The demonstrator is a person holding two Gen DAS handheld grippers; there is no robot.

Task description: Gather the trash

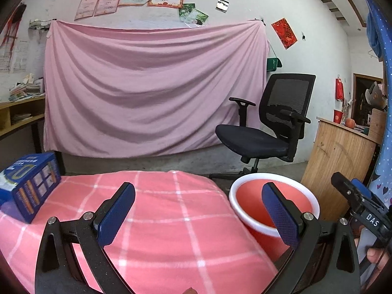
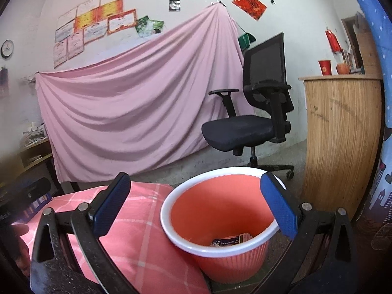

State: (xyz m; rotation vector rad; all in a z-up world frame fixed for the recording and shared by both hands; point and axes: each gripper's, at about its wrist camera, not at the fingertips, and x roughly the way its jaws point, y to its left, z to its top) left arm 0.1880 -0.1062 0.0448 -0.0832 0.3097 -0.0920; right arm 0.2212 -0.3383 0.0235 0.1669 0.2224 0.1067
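A pink checked cloth (image 1: 171, 220) covered the surface, with a blue box (image 1: 29, 186) on its left part. A pink sheet (image 1: 152, 88) hung on the wall beside a black office chair (image 2: 257, 112). The orange bin (image 2: 218, 220) stood just beside the cloth, wrappers (image 2: 230, 241) lying in its bottom. The left gripper (image 1: 198, 210) and right gripper (image 2: 196, 208) both gaped wide, holding nothing.

Soft daylight, fisheye warp, dark corners

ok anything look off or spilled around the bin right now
Nothing stands out. The red bin stands upright beside the pink checked cloth, with some wrappers at its bottom and nothing visibly spilled around it. A blue box sits on the cloth's left edge. Both the left gripper and right gripper are open and empty.
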